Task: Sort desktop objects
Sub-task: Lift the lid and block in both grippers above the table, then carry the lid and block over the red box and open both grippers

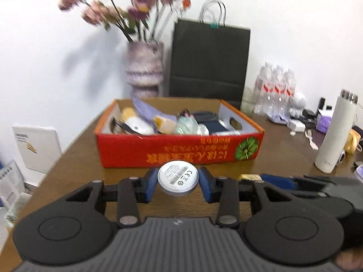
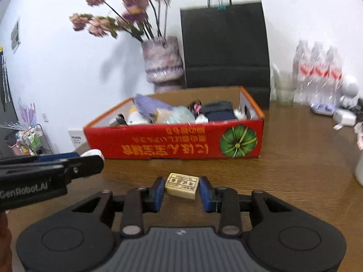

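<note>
Now both jaws loaded: disc (image 1: 178, 178), eraser (image 2: 182, 185).

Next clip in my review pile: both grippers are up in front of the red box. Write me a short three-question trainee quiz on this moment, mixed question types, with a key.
1. True or false: the left gripper is shut on a round white disc.
2. The right gripper holds which thing?
A. a small tan block with printed characters
B. a glass cup
C. a water bottle
3. Fill in: the red box stands on the ____ table and already contains ____ items.

Key
1. True; its blue pads press the disc's sides.
2. A, the tan block.
3. wooden; several.
</note>
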The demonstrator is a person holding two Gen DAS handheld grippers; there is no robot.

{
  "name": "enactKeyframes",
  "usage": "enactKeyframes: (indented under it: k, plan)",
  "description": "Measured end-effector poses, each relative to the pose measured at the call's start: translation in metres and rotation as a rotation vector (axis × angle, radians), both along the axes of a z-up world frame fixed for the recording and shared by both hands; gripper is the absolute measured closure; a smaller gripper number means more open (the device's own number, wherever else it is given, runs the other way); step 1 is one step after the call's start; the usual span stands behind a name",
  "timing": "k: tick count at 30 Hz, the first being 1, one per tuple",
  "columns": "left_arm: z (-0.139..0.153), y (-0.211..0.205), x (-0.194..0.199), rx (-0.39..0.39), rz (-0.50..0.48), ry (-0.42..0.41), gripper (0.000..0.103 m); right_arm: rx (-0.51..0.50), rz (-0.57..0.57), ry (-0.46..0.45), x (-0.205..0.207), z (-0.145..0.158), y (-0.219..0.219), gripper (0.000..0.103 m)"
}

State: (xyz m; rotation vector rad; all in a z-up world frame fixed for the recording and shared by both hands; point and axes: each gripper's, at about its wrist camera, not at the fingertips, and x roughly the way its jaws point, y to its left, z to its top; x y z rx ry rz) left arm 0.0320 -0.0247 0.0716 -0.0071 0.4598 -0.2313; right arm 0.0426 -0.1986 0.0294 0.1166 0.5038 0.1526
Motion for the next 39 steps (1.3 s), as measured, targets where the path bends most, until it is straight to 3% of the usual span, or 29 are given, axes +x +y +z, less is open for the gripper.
enactKeyframes:
  k: [3, 8, 17, 23, 31, 39]
  plan:
    - [0.014, 0.002, -0.023, 0.003, 0.013, -0.055, 0.063, 0.028, 0.003, -0.025, -0.031, 0.013, 0.001, 0.071]
    - [0.023, 0.005, -0.064, -0.025, -0.005, -0.113, 0.063, -0.010, -0.025, -0.081, -0.075, 0.034, 0.003, 0.071]
    - [0.011, 0.022, -0.126, -0.049, -0.003, -0.088, 0.063, -0.014, -0.047, -0.130, -0.130, 0.057, 0.015, 0.071]
    - [0.020, 0.036, -0.145, -0.067, 0.029, -0.131, 0.063, -0.012, -0.038, -0.173, -0.147, 0.072, 0.026, 0.071]
    - [0.043, 0.050, -0.123, -0.096, 0.029, -0.190, 0.063, 0.001, -0.023, -0.198, -0.140, 0.093, 0.021, 0.071]
    - [0.095, 0.052, -0.033, -0.074, -0.037, -0.232, 0.063, -0.012, -0.034, -0.280, -0.079, 0.145, -0.003, 0.071]
